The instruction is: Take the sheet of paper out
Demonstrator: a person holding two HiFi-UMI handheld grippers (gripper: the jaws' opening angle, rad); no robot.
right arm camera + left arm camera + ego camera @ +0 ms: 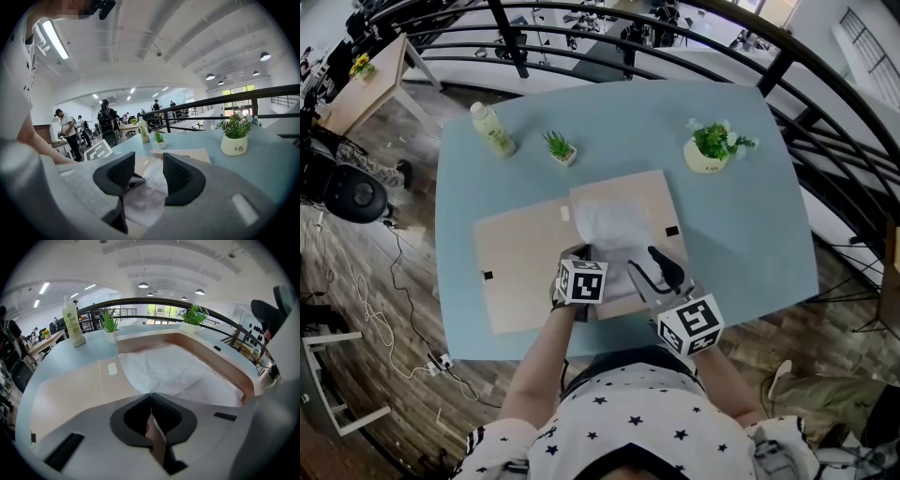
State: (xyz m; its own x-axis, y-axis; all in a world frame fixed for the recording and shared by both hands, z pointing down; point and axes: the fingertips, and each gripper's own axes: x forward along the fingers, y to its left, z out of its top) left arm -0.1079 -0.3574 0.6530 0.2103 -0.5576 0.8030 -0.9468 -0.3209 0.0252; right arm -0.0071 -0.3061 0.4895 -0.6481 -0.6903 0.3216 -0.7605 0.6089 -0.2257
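A white, creased sheet of paper [614,225] lies on the right half of an open tan folder [520,267] on the blue table [741,234]. My left gripper [586,253] points down at the sheet's near left corner. In the left gripper view its jaws are together at the gripper tip [151,395], and the paper [173,371] runs to a point right into them. My right gripper [654,268] hovers over the folder's near right edge with its jaws apart [149,174]; the paper [152,180] lies below and beyond them, untouched.
A pale green bottle [492,129] and a small spiky plant [560,147] stand at the back left. A potted plant in a white pot [710,150] stands at the back right. A black railing [787,56] runs behind the table. People stand far off [65,129].
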